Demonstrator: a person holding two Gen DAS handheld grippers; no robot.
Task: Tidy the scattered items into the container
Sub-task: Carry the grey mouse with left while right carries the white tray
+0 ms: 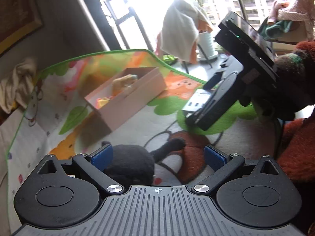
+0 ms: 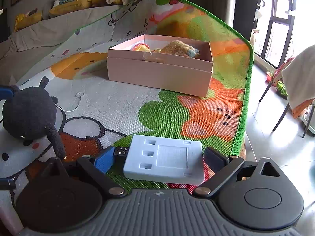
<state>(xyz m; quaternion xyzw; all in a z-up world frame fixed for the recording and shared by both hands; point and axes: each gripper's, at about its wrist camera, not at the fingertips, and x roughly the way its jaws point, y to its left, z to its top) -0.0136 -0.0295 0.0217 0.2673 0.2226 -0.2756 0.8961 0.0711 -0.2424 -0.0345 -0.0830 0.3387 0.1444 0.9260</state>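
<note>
A pale pink box (image 2: 159, 74) sits on a green-edged cartoon-print mat (image 2: 196, 106) near a black plush toy (image 2: 29, 114).

Blown-out daylight from the window (image 1: 149, 9) glares; left view is softly blurred, edges fisheye-bent.

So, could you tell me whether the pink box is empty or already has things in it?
Partly filled: the pink box is open-topped, with a brown plush toy and a yellow item inside.

You are working over a cartoon-printed play mat (image 2: 226, 63) with a green border. Directly on it lie a pink box (image 2: 159, 74), a black plush toy (image 2: 29, 114), a pale blue block (image 2: 165, 161) and a thin white cord (image 2: 74, 104). The box stands well apart from the block.
</note>
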